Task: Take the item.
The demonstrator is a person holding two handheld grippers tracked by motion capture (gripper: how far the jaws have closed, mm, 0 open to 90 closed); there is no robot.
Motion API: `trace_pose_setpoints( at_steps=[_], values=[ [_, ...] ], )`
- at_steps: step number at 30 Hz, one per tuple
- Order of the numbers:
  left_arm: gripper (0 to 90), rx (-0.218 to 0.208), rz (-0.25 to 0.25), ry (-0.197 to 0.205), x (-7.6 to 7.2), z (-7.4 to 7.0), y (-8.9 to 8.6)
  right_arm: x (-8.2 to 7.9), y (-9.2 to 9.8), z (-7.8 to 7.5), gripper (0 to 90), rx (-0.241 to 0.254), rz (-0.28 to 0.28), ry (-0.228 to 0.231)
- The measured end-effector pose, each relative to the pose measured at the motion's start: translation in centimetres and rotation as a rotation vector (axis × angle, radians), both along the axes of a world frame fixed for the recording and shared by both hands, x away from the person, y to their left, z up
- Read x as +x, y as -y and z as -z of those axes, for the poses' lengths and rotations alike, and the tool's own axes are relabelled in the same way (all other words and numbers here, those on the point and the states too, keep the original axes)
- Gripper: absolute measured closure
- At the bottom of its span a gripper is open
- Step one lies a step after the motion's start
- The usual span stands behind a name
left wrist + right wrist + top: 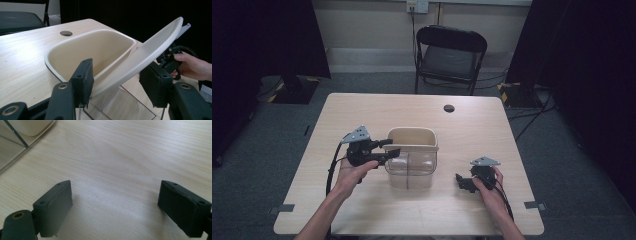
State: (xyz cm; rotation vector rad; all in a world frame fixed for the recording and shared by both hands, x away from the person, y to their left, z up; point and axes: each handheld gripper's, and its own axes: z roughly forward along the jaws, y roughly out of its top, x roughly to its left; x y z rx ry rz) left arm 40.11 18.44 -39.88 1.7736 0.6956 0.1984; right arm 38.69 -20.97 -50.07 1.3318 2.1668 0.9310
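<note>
A clear plastic bin (411, 170) with a cream inner tub (100, 50) stands mid-table. Its cream lid (145, 52) is tilted up off the tub's rim, one edge low near the clear wall (120, 105). My left gripper (392, 148) reaches in from the bin's left at rim height and is shut on the lid's edge, which lies between its pads (85, 80). My right gripper (467, 182) rests low on the table to the right of the bin, open, with bare wood (115, 195) between its jaws. The bin's corner (15, 140) lies at that view's upper left.
The wooden table (362, 115) has a round cable hole (449, 108) at its far side and grey tape marks (534, 204) near the front corners. A black folding chair (449, 55) stands behind the table. Dark curtains flank the room.
</note>
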Motion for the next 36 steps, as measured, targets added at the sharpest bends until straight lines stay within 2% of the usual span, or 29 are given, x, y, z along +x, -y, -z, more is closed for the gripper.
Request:
trace_pose_setpoints(
  at_steps=[36],
  values=[
    [44.8, 0.007, 0.002, 0.007, 0.01, -0.08, 0.07, 0.0, 0.0, 0.0, 11.6, 0.0, 0.0, 0.0]
  ],
)
